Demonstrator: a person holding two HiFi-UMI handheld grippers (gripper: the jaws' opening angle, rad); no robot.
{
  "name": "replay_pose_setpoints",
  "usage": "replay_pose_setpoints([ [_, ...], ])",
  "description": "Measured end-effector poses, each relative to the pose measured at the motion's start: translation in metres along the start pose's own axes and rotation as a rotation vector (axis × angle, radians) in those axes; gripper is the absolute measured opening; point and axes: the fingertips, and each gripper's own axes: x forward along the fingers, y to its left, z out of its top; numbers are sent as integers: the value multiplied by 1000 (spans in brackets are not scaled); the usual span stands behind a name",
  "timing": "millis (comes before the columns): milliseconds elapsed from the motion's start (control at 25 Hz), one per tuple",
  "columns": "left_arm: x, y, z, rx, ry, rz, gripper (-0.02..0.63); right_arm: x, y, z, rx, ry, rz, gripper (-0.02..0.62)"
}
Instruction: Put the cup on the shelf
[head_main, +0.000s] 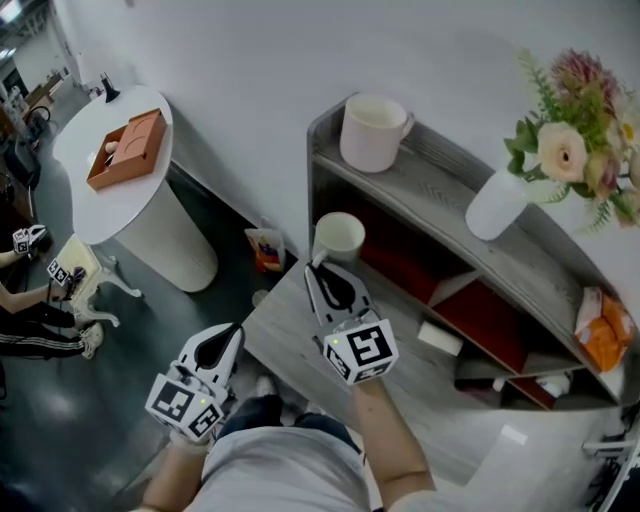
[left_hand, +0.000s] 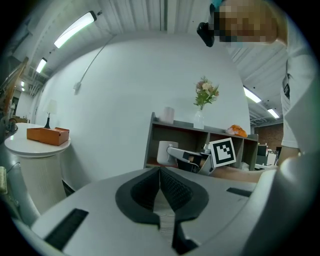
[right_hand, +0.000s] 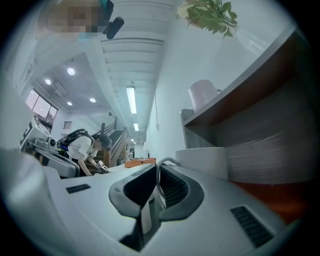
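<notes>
**Right gripper holds the cup by its handle at the shelf's left compartment**

The right gripper (head_main: 322, 268) has its jaws pinched shut on the thin white handle (right_hand: 167, 161) of the cup (head_main: 338, 236). The cup sits just past the jaw tips, upright with its open mouth facing up. From the right gripper view, the cup's body rises directly ahead of the jaws, to their right. The grey underside of the shelf unit (head_main: 440, 175) runs overhead, and a red-brown compartment floor lies lower right. The cup is at the mouth of the unit's left-hand compartment; I cannot tell whether its base touches the board.

Above and beyond the right gripper, a larger pale mug (head_main: 372, 132) stands on the top board near its left end. Further to that gripper's right stands a white vase (head_main: 497, 205) with flowers (head_main: 580, 130). An orange packet (head_main: 603, 330) lies far to the gripper's right, at the other end of the unit.

The left gripper (head_main: 225, 338) is held low, well apart to the left of the right one and nearer the person. Its jaws are closed together with nothing between them. Ahead of it and to its left stands a round white table (head_main: 75, 140) carrying an orange box (head_main: 128, 148). The right gripper's marker cube (left_hand: 222, 151) shows ahead of it and to its right.
</notes>
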Motion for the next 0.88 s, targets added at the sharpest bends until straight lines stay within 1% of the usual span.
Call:
replay_pose_setpoints([
  [240,6,23,8,9,8,-4,17,30,-15,1,-6,-13,-42,35],
  [560,18,39,12,20,19,0,17,54,-45,-8,4,-8,-112,35],
  [880,30,50,11,19,30,14,17,64,-64,-24,2,8,-137,35],
])
